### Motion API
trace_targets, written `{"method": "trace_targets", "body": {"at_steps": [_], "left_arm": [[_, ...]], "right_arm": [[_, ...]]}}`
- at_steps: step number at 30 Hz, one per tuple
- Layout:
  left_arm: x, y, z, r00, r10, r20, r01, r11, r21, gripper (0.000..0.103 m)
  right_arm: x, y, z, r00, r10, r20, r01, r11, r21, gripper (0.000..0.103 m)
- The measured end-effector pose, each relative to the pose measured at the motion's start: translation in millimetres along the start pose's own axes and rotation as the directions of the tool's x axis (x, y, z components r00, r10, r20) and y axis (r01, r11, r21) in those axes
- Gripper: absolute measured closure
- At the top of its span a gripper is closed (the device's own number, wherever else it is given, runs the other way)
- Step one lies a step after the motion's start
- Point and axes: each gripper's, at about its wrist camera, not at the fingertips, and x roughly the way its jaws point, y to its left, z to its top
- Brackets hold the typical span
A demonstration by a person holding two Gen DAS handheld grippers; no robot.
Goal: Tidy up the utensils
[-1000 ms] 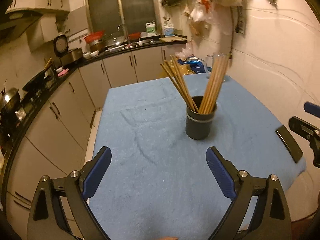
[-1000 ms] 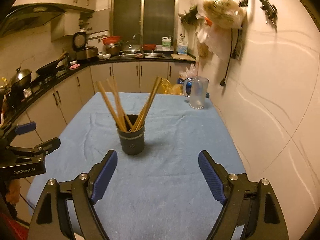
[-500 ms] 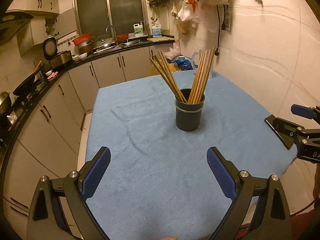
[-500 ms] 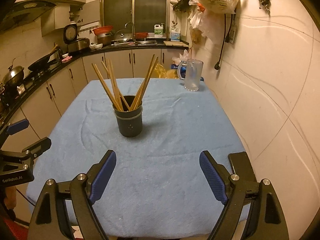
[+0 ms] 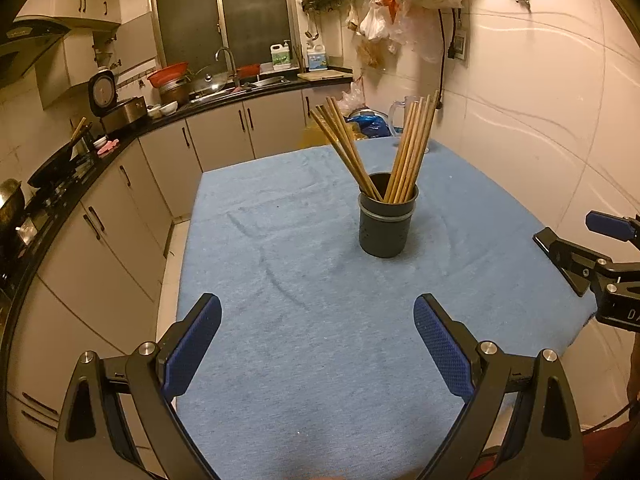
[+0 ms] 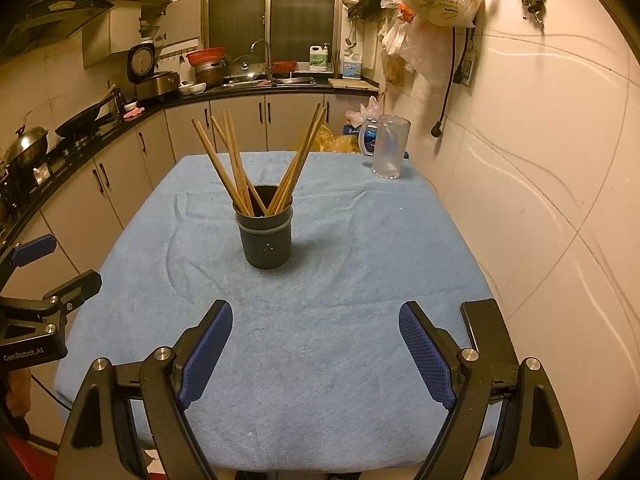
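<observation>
A dark round holder (image 5: 385,224) (image 6: 267,236) stands upright near the middle of the blue-clothed table (image 5: 304,280) (image 6: 360,264). Several wooden chopsticks (image 5: 412,148) (image 6: 236,168) lean out of it in two fans. My left gripper (image 5: 316,340) hangs open over the near part of the cloth, nothing between its blue pads. My right gripper (image 6: 316,340) is open too, well short of the holder and empty. Each gripper shows at the edge of the other's view: the right one (image 5: 576,240) and the left one (image 6: 48,264).
A frosted glass mug (image 6: 388,148) stands at the table's far right corner by the tiled wall. A flat black object (image 6: 486,332) lies at the near right edge. Kitchen counters with pans and a sink run along the left and back. Plastic bags hang on the right wall.
Both views have tilted and shifted a little, so the holder sits slightly differently in the frames. The holder and chopsticks have not moved, and both grippers stay open.
</observation>
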Motion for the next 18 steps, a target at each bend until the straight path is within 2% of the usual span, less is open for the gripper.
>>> {"method": "trace_targets", "body": {"at_steps": [18], "left_arm": [[4.6,-3.1,2.3,1.000,-0.005,-0.013,0.005,1.000,-0.001,0.007]], "right_arm": [[-1.2,-0.7,-1.5,1.000,-0.007,-0.004,0.007,1.000,-0.007,0.015]]}}
